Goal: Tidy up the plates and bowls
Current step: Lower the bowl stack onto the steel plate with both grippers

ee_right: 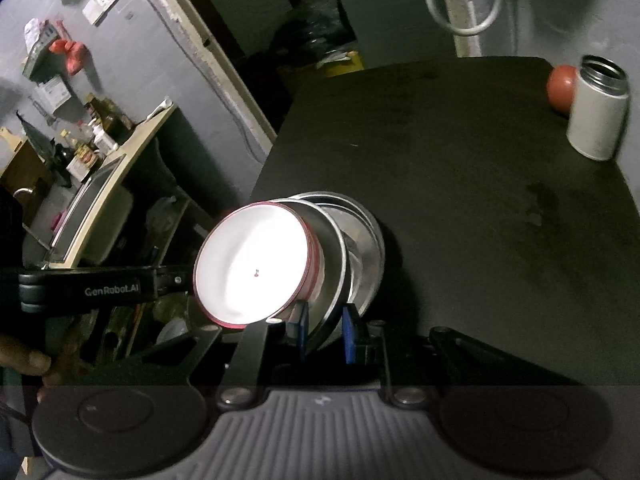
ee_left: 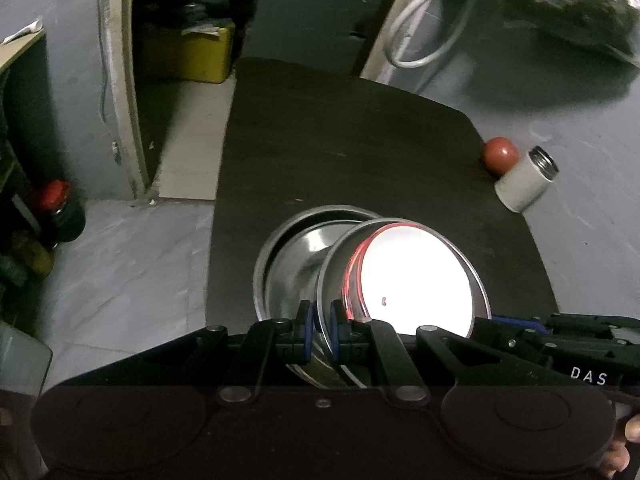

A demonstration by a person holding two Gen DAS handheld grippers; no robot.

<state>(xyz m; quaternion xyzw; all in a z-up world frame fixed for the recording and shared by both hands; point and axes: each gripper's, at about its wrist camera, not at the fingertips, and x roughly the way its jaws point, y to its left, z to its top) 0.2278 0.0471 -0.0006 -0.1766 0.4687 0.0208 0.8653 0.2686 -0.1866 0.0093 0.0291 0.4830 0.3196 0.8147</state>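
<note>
two grippers clamp the nested dishes over the near left edge of the dark table (ee_left: 360,140): the left gripper (ee_left: 322,316) pinches the steel plate (ee_left: 332,264) rim and the right gripper (ee_right: 325,330) pinches a steel rim too. far table lies open up to the white canister (ee_right: 596,120) and red ball (ee_left: 500,155) at the right edge. tilted, the red-rimmed white bowl (ee_right: 252,268) glares inside the steel plates.

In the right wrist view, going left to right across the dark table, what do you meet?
White red-rimmed plate → steel dishes stacked behind it → red ball → white open-topped canister.
</note>
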